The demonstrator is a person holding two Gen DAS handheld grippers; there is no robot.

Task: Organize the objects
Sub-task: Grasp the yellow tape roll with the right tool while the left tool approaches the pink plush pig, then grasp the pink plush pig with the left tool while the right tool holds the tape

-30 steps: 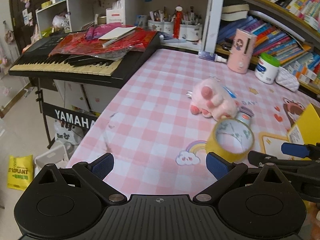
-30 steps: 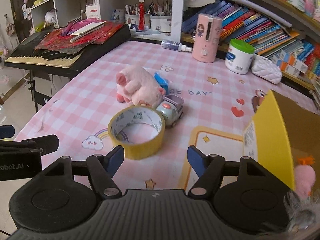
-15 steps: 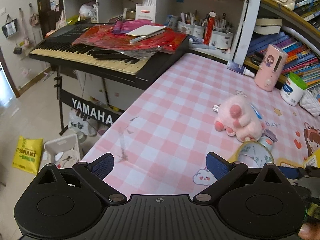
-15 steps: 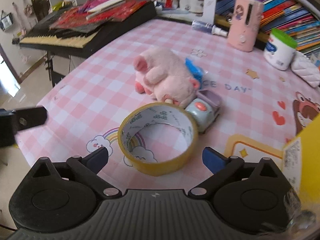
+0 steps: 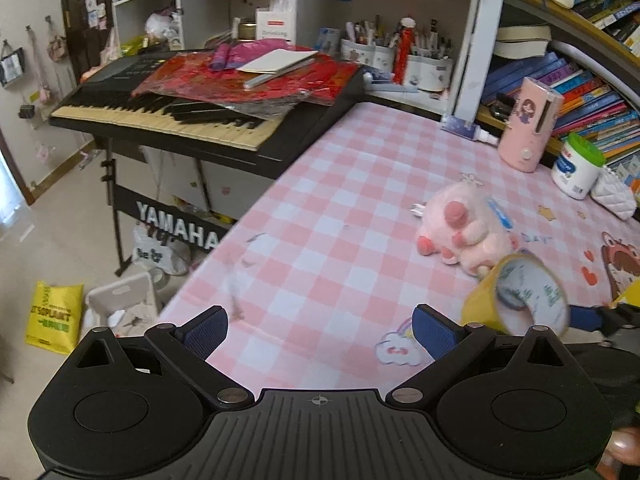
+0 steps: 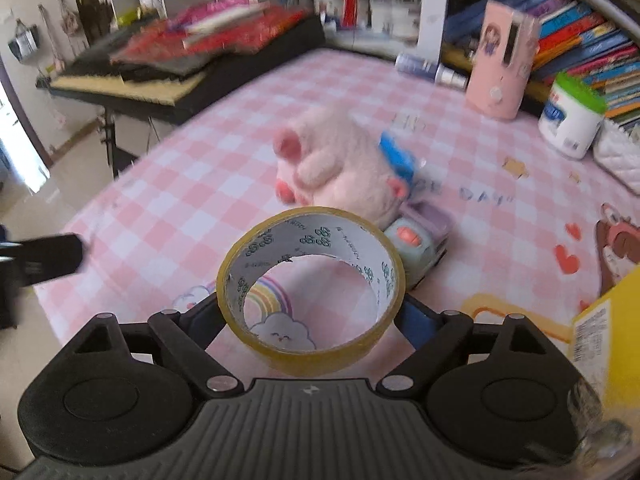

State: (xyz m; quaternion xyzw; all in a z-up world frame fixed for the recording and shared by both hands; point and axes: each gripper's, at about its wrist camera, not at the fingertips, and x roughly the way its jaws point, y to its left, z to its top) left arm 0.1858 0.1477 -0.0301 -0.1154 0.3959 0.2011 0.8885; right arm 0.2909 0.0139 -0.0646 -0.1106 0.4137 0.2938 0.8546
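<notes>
A yellow tape roll sits between the fingers of my right gripper. The jaws are closing and the pads press on its two sides. In the left wrist view the tape roll is tipped up off the pink checked tablecloth, with a blue right fingertip beside it. Just behind the roll lie a pink plush pig and a small pastel toy car. My left gripper is open over the cloth near the table's left edge, with nothing between its fingers.
A yellow box stands at the right edge. A pink dispenser and a green-lidded white jar stand by the bookshelf at the back. A black keyboard with red wrapping on it adjoins the table's left side, above the floor.
The right gripper has moved up around the tape roll and closed on it. The roll lay flat on the cloth before and is now tipped up. The left gripper has stayed open.
</notes>
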